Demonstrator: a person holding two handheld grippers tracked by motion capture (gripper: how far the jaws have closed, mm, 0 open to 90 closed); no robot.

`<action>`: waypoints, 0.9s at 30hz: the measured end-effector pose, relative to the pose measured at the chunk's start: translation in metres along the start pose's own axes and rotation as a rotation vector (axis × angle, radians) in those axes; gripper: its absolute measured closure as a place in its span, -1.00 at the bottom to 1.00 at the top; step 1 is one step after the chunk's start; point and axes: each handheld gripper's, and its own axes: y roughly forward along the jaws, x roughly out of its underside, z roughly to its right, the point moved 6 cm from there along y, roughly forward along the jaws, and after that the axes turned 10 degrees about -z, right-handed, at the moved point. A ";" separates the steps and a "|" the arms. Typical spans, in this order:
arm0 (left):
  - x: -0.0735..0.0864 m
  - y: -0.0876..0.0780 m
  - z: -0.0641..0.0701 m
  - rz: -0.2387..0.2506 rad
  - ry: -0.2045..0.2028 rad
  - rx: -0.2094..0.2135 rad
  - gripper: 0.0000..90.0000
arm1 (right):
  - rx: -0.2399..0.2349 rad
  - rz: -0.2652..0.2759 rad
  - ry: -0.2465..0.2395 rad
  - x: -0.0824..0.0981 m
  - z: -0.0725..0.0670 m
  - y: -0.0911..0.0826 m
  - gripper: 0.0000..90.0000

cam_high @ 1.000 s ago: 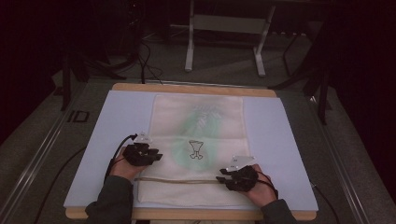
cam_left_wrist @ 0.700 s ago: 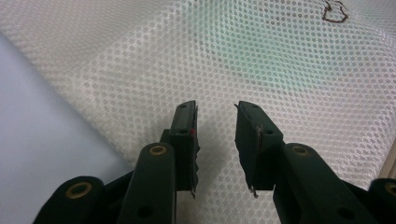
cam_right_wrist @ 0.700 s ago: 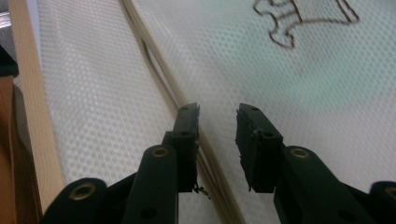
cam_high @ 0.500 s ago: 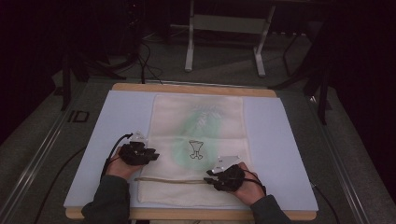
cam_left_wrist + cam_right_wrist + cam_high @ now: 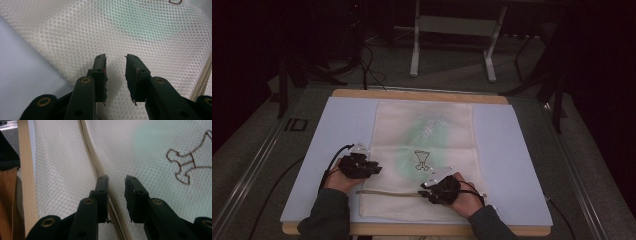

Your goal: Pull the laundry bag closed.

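Mesh bag (image 5: 424, 165) lengthwise away from person, apparently flat, both tools parted, empty

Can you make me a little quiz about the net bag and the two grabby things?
1. True or false: the left hand-held gripper is clamped on the mesh bag.
2. What lies between the jaws of the right hand-held gripper? A) the beige strip B) the brown outline drawing C) the wooden table edge
3. Fill in: the bag lies on a pale ______ mat.

Key: 1 false, its jaws are open above the mesh. 2 A. 3 blue.
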 end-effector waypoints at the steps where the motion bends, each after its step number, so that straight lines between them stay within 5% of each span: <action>1: 0.002 -0.001 0.000 0.003 -0.005 -0.003 0.55 | -0.002 0.000 -0.003 -0.001 0.000 0.001 0.62; 27: 0.016 -0.010 0.001 0.004 -0.017 0.010 0.61 | -0.054 0.031 -0.064 -0.049 -0.021 0.032 0.75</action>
